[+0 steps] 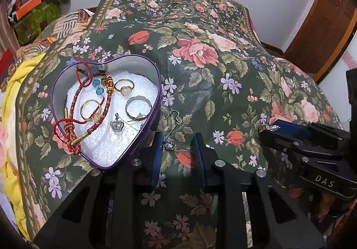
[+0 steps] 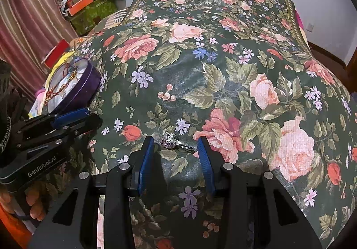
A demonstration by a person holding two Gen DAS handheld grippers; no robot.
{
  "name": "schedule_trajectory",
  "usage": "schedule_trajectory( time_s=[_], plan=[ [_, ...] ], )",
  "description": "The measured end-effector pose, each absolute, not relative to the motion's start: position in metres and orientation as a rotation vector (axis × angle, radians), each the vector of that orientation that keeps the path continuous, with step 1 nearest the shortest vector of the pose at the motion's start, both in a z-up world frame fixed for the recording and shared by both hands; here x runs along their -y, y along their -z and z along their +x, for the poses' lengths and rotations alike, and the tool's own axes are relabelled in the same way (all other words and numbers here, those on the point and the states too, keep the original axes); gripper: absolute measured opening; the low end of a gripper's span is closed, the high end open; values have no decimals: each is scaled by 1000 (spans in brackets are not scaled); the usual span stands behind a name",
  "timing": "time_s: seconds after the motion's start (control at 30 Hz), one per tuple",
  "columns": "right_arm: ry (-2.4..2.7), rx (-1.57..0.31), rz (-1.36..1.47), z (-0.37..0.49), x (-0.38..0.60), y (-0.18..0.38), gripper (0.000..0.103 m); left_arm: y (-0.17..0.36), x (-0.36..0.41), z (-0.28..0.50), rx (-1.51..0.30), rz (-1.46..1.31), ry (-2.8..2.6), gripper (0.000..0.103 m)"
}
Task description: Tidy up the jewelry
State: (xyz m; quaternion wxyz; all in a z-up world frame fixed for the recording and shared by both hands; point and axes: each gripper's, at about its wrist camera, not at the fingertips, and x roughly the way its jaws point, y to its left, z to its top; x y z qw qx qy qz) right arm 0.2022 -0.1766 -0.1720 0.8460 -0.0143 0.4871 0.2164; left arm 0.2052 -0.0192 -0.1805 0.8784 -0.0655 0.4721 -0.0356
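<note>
While my left gripper [image 1: 177,151] straddles the light, slippery earring [image 1: 170,130] beside the heart tin [image 1: 158,84], jaws spread, my right gripper [image 2: 176,155] brackets the small hard ring [image 2: 175,140] on the floral cloth [image 2: 200,70], unpinched, best grasped across its band.

A dark green floral cloth [image 2: 223,75] drapes the surface; a striped curtain [image 2: 29,26] hangs beside a clutter pile topped by an orange box [image 2: 80,5].

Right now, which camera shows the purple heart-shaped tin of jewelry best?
The left wrist view: the purple heart-shaped tin lies open to it from above, so the rings, red cords and crown charm on its white lining show clearly. The right wrist view catches it only small and side-on at the left edge, contents jumbled.
</note>
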Motion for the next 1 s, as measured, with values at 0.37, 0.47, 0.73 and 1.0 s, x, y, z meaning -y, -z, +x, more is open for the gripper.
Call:
schedule_trajectory(
  time_s=[0.37,0.47,0.73,1.0],
  plan=[
    [-455,-1007,-33,201,178,170,27,181,18,198,-981,-123,75,9],
    [-455,-994,-31,199,179,167,27,179,19,196,-980,-119,82,9],
    [-458,-961,-33,194,178,156,27,166,21,186,-952,-127,105,8],
    [-475,-896,-19,185,177,129,27,129,22,172,-866,-99,101,8]
  ],
)
